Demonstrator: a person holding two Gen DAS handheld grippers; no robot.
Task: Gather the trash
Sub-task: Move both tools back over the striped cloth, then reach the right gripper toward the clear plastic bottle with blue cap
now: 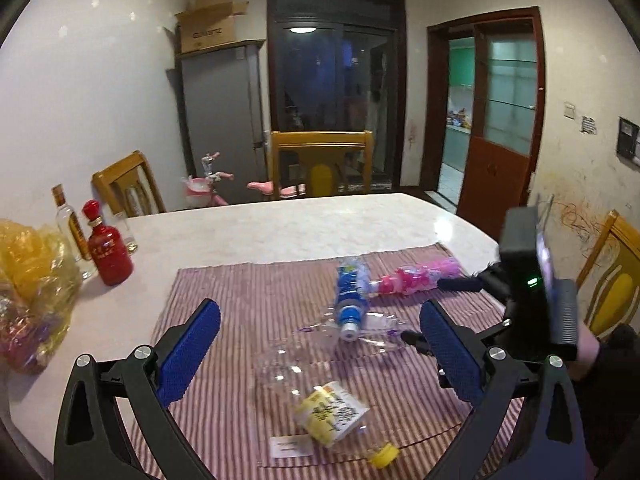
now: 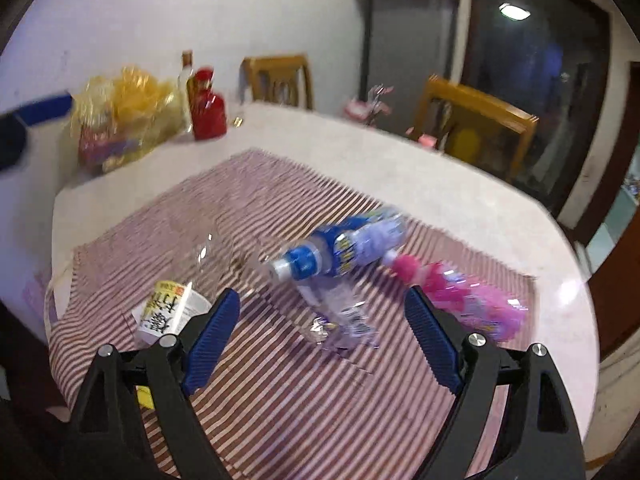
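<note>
The blue-labelled bottle (image 2: 340, 252) lies on the striped mat at twelve o'clock of the right hand-held gripper (image 2: 322, 324), probably nearer it, axis eight-to-two; both it and the left hand-held gripper (image 1: 320, 352) gape empty.

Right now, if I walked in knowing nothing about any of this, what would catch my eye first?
Probably the crushed plastic bottles lying on the striped cloth: a blue-labelled bottle in the middle, a pink one just beyond it, and a clear one with a yellow label nearest. Next, two open grippers with blue pads, the left gripper and the right gripper, both empty. At the table's far left stands a bright red bottle.
</note>
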